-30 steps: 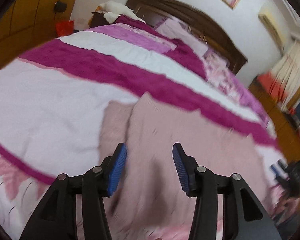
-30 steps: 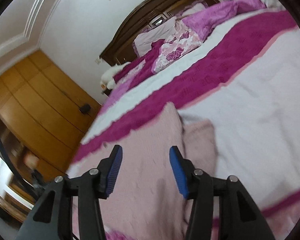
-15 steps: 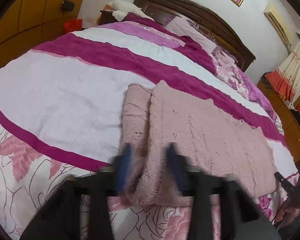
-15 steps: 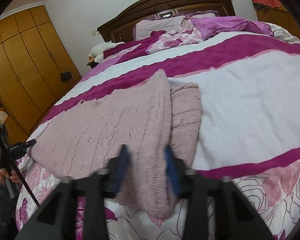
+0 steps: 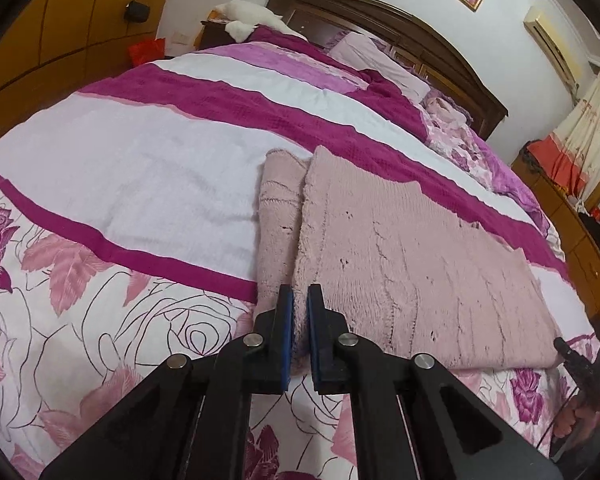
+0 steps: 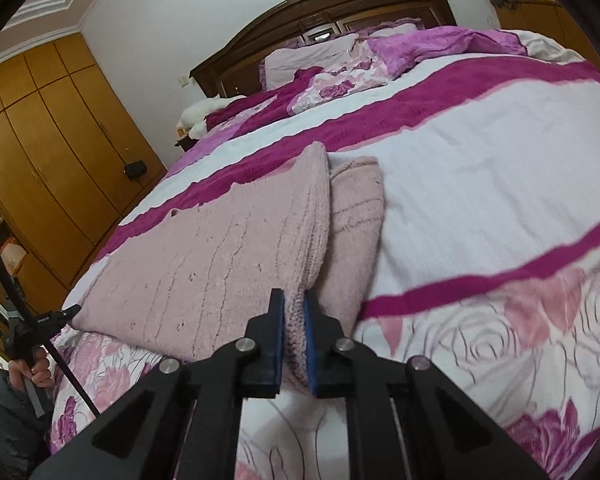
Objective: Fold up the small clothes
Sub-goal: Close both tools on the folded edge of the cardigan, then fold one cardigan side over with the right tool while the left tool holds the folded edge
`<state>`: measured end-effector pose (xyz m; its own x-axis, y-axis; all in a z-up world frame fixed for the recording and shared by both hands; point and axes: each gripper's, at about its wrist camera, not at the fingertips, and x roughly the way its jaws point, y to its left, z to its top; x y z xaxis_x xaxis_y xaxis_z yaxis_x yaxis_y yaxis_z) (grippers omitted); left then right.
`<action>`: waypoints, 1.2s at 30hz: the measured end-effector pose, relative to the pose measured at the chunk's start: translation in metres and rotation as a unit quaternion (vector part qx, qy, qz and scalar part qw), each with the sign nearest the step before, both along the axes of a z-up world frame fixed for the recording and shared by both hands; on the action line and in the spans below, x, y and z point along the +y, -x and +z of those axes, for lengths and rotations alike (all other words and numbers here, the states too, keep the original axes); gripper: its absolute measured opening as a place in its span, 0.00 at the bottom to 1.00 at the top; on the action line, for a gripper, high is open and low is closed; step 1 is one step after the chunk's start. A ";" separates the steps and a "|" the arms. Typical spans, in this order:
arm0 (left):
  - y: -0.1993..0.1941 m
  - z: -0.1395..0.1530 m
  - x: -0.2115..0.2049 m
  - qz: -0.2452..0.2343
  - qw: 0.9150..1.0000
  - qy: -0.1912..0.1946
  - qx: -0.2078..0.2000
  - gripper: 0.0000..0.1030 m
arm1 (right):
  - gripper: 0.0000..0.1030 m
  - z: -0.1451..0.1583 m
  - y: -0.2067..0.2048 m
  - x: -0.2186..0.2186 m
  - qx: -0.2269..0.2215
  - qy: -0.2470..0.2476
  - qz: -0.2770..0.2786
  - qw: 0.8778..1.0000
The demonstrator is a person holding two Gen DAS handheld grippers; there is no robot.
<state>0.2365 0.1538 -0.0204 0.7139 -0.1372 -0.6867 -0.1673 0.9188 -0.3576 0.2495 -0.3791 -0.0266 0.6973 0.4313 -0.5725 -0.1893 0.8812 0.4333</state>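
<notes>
A pale pink knitted garment [image 5: 400, 256] lies flat on the bed, with a sleeve [image 5: 278, 216] folded along its left side. My left gripper [image 5: 299, 300] is shut on the garment's near left corner. In the right wrist view the same garment [image 6: 220, 256] lies to the left, its sleeve [image 6: 356, 232] along the right side. My right gripper [image 6: 294, 308] is shut on the near right corner of the garment.
The bed [image 5: 140, 184] has a white, magenta and floral cover. Pillows [image 6: 316, 56] and a dark headboard [image 5: 380, 20] stand at the far end. Wooden wardrobes [image 6: 48, 152] line one wall. A person's hand on a tripod [image 6: 32, 340] is at the left bed edge.
Both grippers pulled back from over the garment to its near edge and closed from open onto its two near corners.
</notes>
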 end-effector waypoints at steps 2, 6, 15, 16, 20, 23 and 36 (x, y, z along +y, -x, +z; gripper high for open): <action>0.002 -0.001 -0.002 -0.005 1.000 -0.002 0.004 0.00 | 0.09 -0.001 0.006 -0.002 0.000 -0.005 0.000 1.000; 0.007 0.000 -0.003 -0.010 1.000 -0.005 -0.001 0.00 | 0.09 -0.001 0.013 0.001 -0.002 0.001 0.010 1.000; 0.002 -0.005 0.017 -0.020 0.996 0.085 -0.012 0.04 | 0.26 -0.007 0.002 0.009 0.013 -0.010 0.025 1.000; 0.001 -0.005 0.016 -0.021 0.996 0.087 -0.011 0.07 | 0.33 -0.007 0.001 0.009 0.011 -0.016 0.028 0.999; -0.015 -0.005 0.007 -0.031 0.997 0.071 -0.005 0.09 | 0.41 -0.009 -0.006 0.013 0.011 -0.035 0.035 0.999; -0.019 -0.003 -0.001 -0.036 0.998 0.047 -0.014 0.05 | 0.41 -0.010 -0.014 0.014 0.012 -0.050 0.030 0.998; 0.004 -0.013 0.011 -0.022 0.998 0.059 0.018 0.00 | 0.14 -0.019 -0.010 -0.005 0.036 -0.081 0.005 0.996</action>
<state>0.2325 0.1652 -0.0333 0.6800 -0.2489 -0.6897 -0.1429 0.8776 -0.4577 0.2591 -0.3837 -0.0453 0.6530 0.5281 -0.5429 -0.1611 0.7973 0.5817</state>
